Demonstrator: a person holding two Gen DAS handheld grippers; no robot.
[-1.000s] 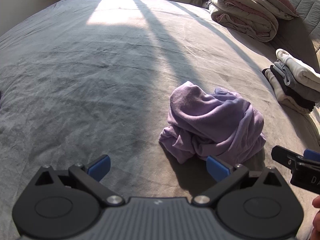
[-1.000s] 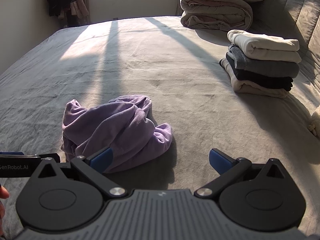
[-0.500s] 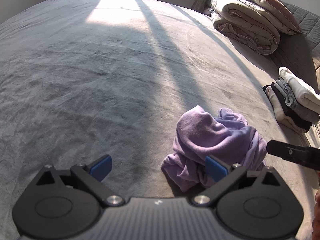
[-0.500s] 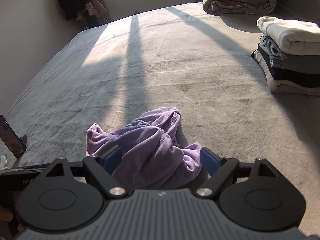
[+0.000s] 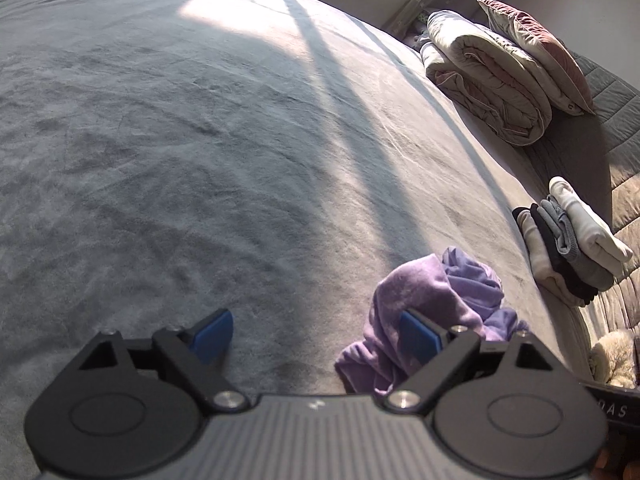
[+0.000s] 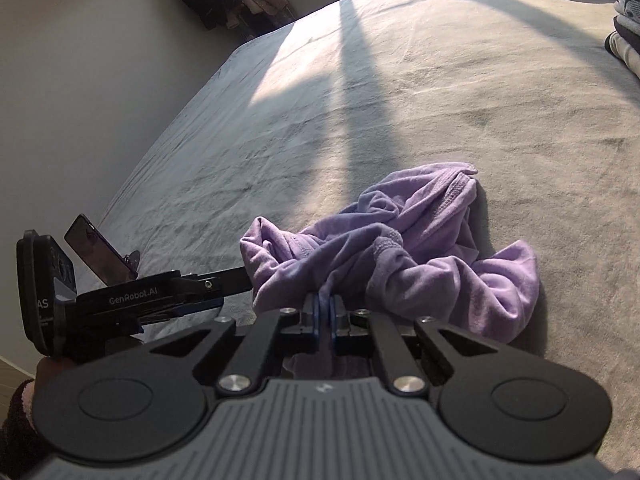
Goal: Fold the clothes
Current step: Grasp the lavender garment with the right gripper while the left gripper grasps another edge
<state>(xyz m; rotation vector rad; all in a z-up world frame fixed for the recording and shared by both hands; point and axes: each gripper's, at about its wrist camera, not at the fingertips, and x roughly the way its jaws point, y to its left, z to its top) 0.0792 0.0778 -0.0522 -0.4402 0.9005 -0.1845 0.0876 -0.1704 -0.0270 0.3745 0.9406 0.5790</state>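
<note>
A crumpled purple garment (image 5: 436,292) (image 6: 420,248) lies in a heap on the grey bed cover (image 5: 200,160). My right gripper (image 6: 325,308) is at the heap's near edge. Its jaws are closing, and the blue pads stand together with a fold of purple cloth pinched between them. My left gripper (image 5: 316,336) hovers just left of the heap, wide but closing. Only bed cover shows between its pads, and its right fingertip (image 5: 420,338) overlaps the cloth's left side. In the right wrist view the left gripper (image 6: 160,296) reaches toward the garment from the left.
A stack of folded clothes (image 5: 572,248) sits at the bed's right side, with a rolled duvet (image 5: 488,76) and pillow (image 5: 536,40) beyond. A phone on a stand (image 6: 100,248) stands at the left edge by the wall. Something fluffy and pale (image 5: 612,356) lies at the near right.
The right jaws went from wide open to closed on the garment's near edge as the gripper came down to it. The left gripper moved in beside the heap and narrowed slightly.
</note>
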